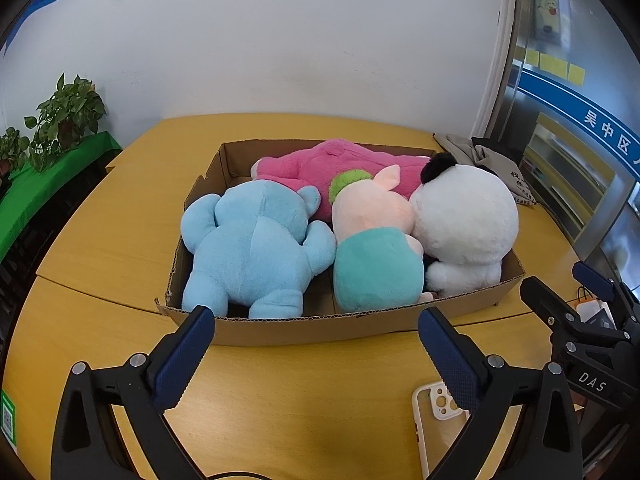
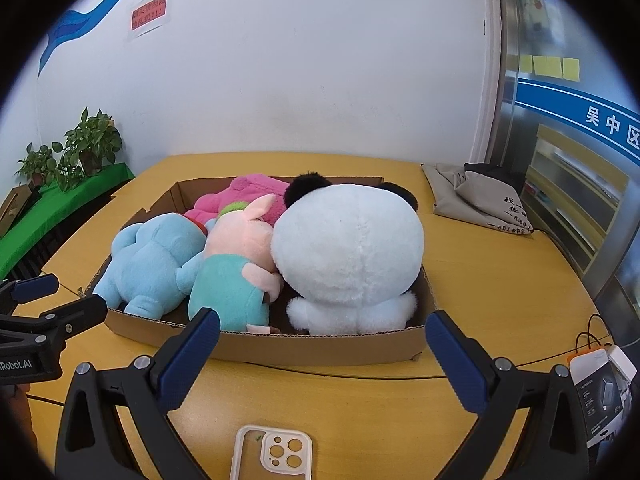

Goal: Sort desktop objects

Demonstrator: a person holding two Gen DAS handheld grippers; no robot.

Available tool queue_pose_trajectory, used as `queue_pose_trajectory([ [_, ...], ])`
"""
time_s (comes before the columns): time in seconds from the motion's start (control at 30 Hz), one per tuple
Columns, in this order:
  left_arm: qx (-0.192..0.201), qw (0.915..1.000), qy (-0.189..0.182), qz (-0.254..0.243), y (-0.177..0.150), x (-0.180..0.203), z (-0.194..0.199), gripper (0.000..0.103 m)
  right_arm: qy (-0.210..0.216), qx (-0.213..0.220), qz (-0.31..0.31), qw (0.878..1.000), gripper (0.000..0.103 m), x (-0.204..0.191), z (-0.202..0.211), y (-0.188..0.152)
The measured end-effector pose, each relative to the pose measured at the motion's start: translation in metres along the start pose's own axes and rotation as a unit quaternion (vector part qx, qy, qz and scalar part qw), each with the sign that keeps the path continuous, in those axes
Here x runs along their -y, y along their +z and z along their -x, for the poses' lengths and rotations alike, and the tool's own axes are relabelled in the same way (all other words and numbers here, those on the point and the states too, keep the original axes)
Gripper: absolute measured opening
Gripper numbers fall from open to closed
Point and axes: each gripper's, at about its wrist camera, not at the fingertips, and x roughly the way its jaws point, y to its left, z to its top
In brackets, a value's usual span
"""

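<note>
A shallow cardboard box (image 1: 320,330) (image 2: 320,346) on the yellow table holds several plush toys: a light blue one (image 1: 248,248) (image 2: 152,260), a pink-headed one in teal (image 1: 376,264) (image 2: 236,280), a white panda (image 1: 464,220) (image 2: 352,256) and a magenta one (image 1: 320,164) (image 2: 244,192) at the back. A white phone case (image 1: 436,412) (image 2: 276,456) lies on the table in front of the box. My left gripper (image 1: 316,328) is open and empty, just short of the box's front wall. My right gripper (image 2: 320,336) is open too, above the phone case.
A grey cloth bag (image 1: 492,164) (image 2: 476,196) lies at the table's far right corner. A boxed product with an orange tag (image 2: 600,384) sits at the right edge. Potted plants (image 1: 68,116) (image 2: 88,144) stand on a green shelf at left. The wall is behind.
</note>
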Motion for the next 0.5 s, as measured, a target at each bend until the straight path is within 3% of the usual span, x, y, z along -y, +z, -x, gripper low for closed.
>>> queue_pose_trajectory([
  [0.5,-0.002,0.9999,-0.007,-0.007,-0.0040,0.0034,0.0038,0.103,-0.001,-0.006,0.001,1.000,0.103,-0.0023,0.0024,-0.0040],
])
